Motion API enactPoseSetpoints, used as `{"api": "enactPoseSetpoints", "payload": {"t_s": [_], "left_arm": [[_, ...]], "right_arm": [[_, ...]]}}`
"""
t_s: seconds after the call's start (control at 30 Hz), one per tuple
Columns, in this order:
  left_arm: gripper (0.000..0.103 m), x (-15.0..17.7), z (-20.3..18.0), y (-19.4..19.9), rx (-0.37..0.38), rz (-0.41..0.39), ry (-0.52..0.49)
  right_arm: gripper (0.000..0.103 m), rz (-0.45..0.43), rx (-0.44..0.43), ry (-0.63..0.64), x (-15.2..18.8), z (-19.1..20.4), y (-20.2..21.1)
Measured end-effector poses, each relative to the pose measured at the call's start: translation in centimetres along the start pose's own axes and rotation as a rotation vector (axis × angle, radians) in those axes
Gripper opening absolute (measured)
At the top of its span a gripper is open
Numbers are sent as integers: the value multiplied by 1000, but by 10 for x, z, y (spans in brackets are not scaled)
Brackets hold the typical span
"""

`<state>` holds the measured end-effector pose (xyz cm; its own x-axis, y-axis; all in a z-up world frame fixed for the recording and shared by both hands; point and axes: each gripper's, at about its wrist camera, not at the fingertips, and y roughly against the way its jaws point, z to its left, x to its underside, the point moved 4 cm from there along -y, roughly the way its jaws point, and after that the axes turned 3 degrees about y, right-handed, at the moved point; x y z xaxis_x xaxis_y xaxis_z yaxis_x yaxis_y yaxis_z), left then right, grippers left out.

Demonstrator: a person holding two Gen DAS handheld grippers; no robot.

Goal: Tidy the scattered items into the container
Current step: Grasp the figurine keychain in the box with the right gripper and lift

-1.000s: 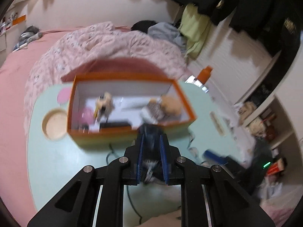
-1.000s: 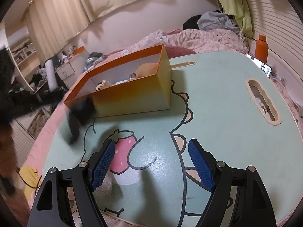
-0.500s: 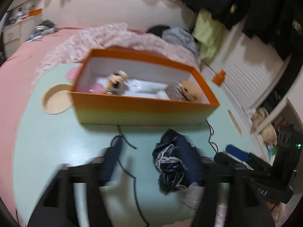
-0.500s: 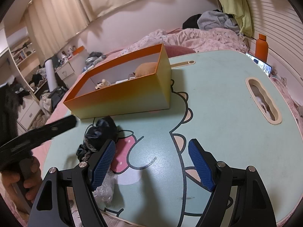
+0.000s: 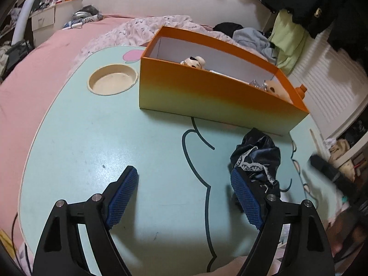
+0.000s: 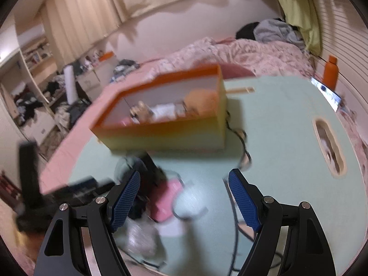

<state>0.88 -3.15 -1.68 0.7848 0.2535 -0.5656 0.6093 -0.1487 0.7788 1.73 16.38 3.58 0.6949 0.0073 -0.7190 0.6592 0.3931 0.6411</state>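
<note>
An orange box (image 5: 207, 92) stands on the mint-green table (image 5: 92, 138), with a small toy figure (image 5: 194, 62) and a tan plush (image 5: 273, 89) inside. A crumpled dark satin cloth with white lace (image 5: 257, 158) lies on the table just in front of the box. My left gripper (image 5: 184, 177) hangs over the table, its jaws opening, with nothing between them; the cloth sits against the outside of its right finger. My right gripper (image 6: 185, 179) is open and empty, in a blurred view facing the box (image 6: 165, 135) and the dark cloth (image 6: 149, 168).
A round cup recess (image 5: 112, 81) is left of the box. An oblong slot (image 6: 329, 147) pierces the table's right side. A thin cable (image 6: 243, 151) runs past the box corner. A clear plastic bag (image 6: 142, 237) lies at the near edge. An orange bottle (image 6: 331, 71) stands behind.
The left gripper opened and let the dark cloth drop onto the table before the box, then sank lower. The right view has lifted slightly and gone blurred.
</note>
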Motion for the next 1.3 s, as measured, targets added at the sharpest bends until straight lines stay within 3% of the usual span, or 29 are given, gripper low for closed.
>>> {"api": "enactPoseSetpoints", "payload": {"t_s": [0.07,0.2,0.33,0.57,0.73,0.9,1.0,1.17,1.3], "left_arm": [[88,1,-5,-3,-32,13,-37],[89,6,-19,-11,-155,47,-151],[93,7,-21,-14,-144,55,-163],[93,7,-20,-14,-143,54,-162],[93,8,-21,-14,-144,53,-162],[93,6,-17,-13,-140,53,-159],[93,5,-18,-13,-140,52,-160],[93,4,-18,-14,-139,52,-161],[93,3,-19,-14,-139,52,-162]], "right_arm": [[80,-1,-60,-33,-24,3,1],[80,122,-139,-18,-75,26,-17],[80,278,-282,-57,-107,55,-59],[67,438,-218,-195,-115,61,-148],[51,457,-94,-211,-118,59,-188],[49,495,-77,-239,-115,57,-204],[40,489,-34,-208,-117,59,-205],[39,470,-65,-199,-113,53,-201],[39,413,-138,-225,-115,51,-184]]}}
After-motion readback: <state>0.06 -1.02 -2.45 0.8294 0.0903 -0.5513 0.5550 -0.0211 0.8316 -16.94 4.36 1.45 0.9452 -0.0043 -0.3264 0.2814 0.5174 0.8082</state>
